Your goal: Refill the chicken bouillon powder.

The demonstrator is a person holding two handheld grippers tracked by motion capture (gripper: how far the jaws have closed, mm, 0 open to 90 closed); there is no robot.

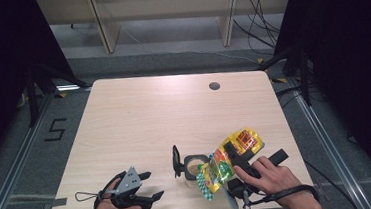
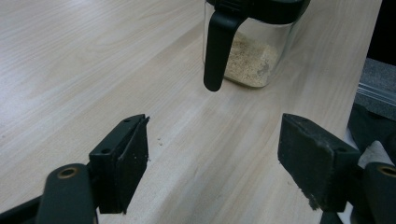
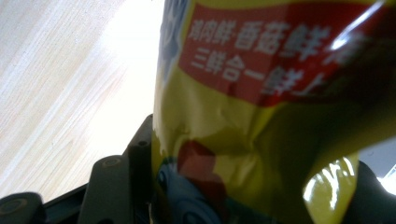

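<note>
The right tool is clamped on a yellow seasoning bag, its jaws pressing on the crumpled foil from both sides, as the right gripper view shows with the bag pinched between them. The bag is held off the surface and tilted, with its lower, green-edged end directed down toward the open top of a clear jar; this attitude lets the contents run toward the jar by gravity, and the grip around the body of the bag keeps the mouth steerable. Whether anything is leaving the bag at this moment cannot be told from the pictures. The jar stands upright near the front edge of the surface, between the two hands, and its black hinged lid is swung up on the left side, clear of the opening, so that nothing blocks the filling path. In the left gripper view the jar already holds a layer of pale granules at the bottom, and its lid handle hangs down in front of the glass. The left tool rests low over the surface just left of the jar with its jaws apart and nothing between them; it is aimed at the jar, a position judged suitable for steadying the jar or closing the lid once filling ends. The rest of the surface carries no other items near the work.
</note>
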